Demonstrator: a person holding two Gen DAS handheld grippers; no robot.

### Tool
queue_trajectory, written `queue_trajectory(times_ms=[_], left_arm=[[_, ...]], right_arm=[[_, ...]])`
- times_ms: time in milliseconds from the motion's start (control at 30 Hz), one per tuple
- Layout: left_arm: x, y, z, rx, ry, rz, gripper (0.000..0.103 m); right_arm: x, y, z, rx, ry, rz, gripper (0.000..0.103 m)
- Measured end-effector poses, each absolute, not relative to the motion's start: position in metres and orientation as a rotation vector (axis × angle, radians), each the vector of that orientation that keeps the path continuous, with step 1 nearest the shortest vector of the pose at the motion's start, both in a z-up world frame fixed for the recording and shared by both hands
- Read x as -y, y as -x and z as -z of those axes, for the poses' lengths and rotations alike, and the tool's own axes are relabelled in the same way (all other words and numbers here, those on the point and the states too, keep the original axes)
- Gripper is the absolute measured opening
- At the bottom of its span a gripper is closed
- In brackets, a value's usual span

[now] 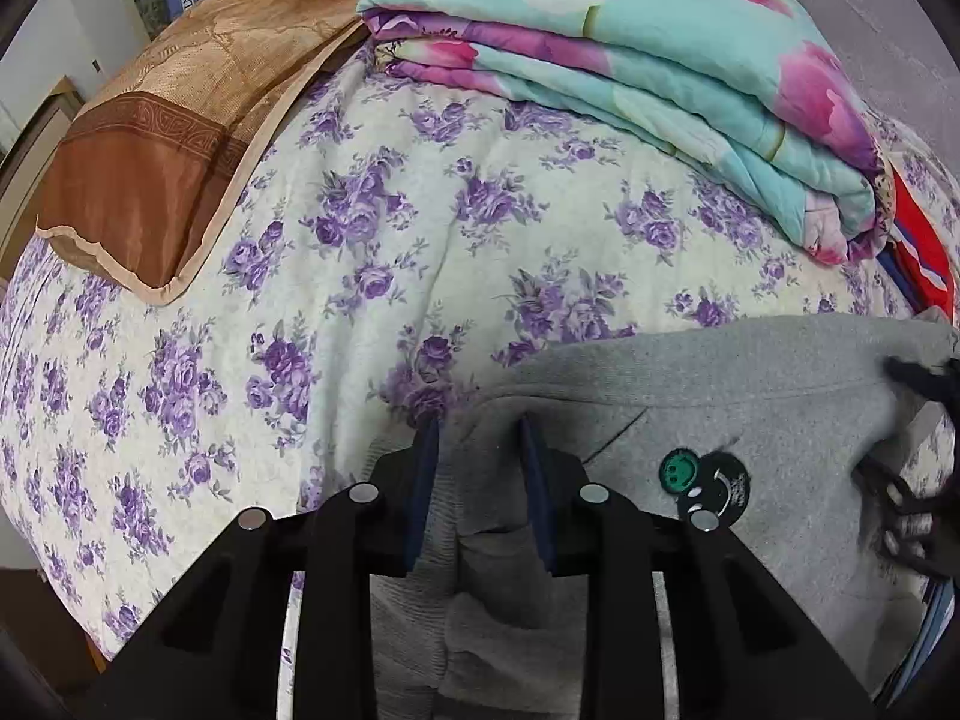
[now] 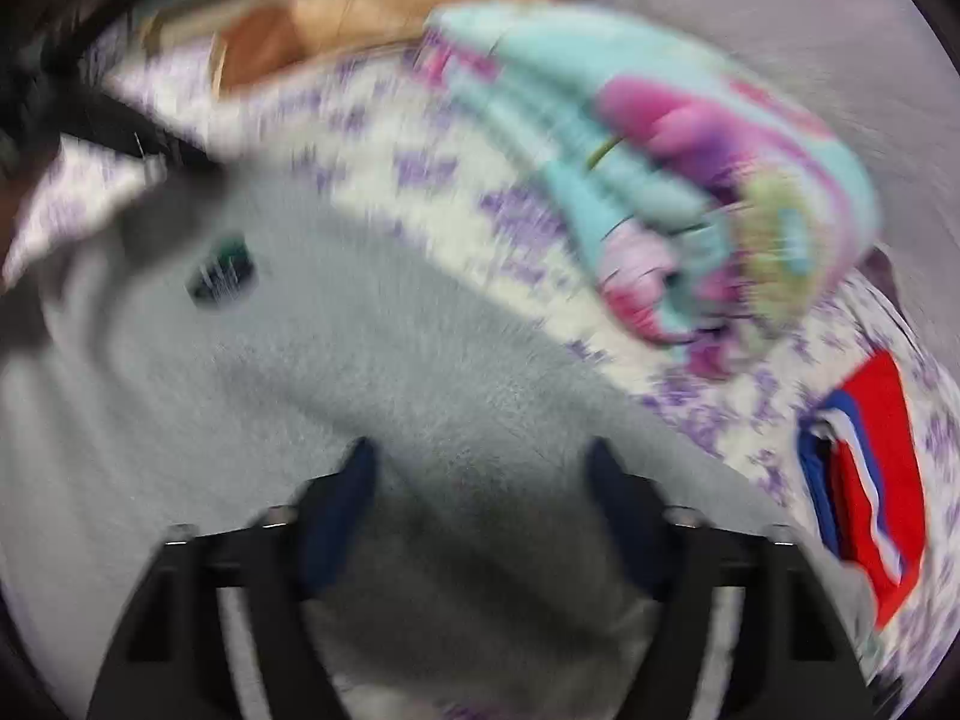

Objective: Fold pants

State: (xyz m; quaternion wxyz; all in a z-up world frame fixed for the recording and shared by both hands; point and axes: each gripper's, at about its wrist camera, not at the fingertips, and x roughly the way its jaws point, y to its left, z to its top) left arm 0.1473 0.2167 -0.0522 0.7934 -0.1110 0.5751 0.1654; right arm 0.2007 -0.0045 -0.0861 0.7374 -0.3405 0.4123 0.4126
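Note:
Grey sweatpants (image 1: pixel 750 414) with a green and a black smiley patch (image 1: pixel 705 483) lie at the near edge of a bed. My left gripper (image 1: pixel 479 427) points down at their left end, and a bunched fold of grey fabric fills the narrow gap between its blue pads. At the right edge of this view, the black fingers (image 1: pixel 918 375) of my right gripper straddle the far end of the pants. The right wrist view is blurred. There my right gripper (image 2: pixel 483 462) hangs over the grey pants (image 2: pixel 372 360), its fingers wide apart and not pressing the fabric.
The bed is covered by a white quilt with purple flowers (image 1: pixel 360 240). A brown pillow (image 1: pixel 168 138) lies at the back left. A folded teal and pink blanket (image 1: pixel 630 60) sits at the back right, with a red and blue cloth (image 2: pixel 870 468) beside it.

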Motion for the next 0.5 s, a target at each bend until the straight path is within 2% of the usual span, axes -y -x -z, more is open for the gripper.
queue_trajectory(times_ms=[33, 100, 167, 200, 233, 267, 300, 333, 400, 500], left_arm=[[-0.217, -0.146, 0.053, -1.238, 0.230, -0.352, 0.027], [-0.217, -0.143, 0.054, -1.233, 0.212, -0.347, 0.029], [-0.218, -0.141, 0.058, -1.237, 0.187, -0.359, 0.037], [-0.220, -0.141, 0.060, -1.232, 0.182, -0.370, 0.046], [-0.222, -0.141, 0.062, -1.224, 0.176, -0.401, 0.052], [-0.224, -0.142, 0.064, -1.222, 0.175, -0.419, 0.054], [-0.226, -0.144, 0.066, -1.227, 0.175, -0.432, 0.056], [-0.227, -0.146, 0.069, -1.235, 0.174, -0.442, 0.059], [-0.229, -0.149, 0.071, -1.247, 0.173, -0.461, 0.060], [-0.224, -0.144, 0.055, -1.193, 0.139, -0.460, 0.059]], right_arm=[[0.002, -0.208, 0.089, -0.950, 0.726, -0.924, 0.024], [0.001, -0.220, 0.080, -0.965, 0.665, -0.934, 0.017], [0.003, -0.237, 0.059, -0.949, 0.559, -0.919, 0.017], [0.003, -0.245, 0.054, -0.959, 0.508, -0.913, 0.017], [0.000, -0.253, 0.054, -0.978, 0.474, -0.895, 0.025], [-0.005, -0.257, 0.062, -0.991, 0.496, -0.859, 0.039], [-0.010, -0.259, 0.075, -1.002, 0.557, -0.798, 0.073], [-0.014, -0.259, 0.090, -1.011, 0.635, -0.732, 0.082], [-0.010, -0.258, 0.095, -1.007, 0.620, -0.740, 0.082], [0.027, -0.264, 0.063, -1.027, 0.374, -0.755, 0.082]])
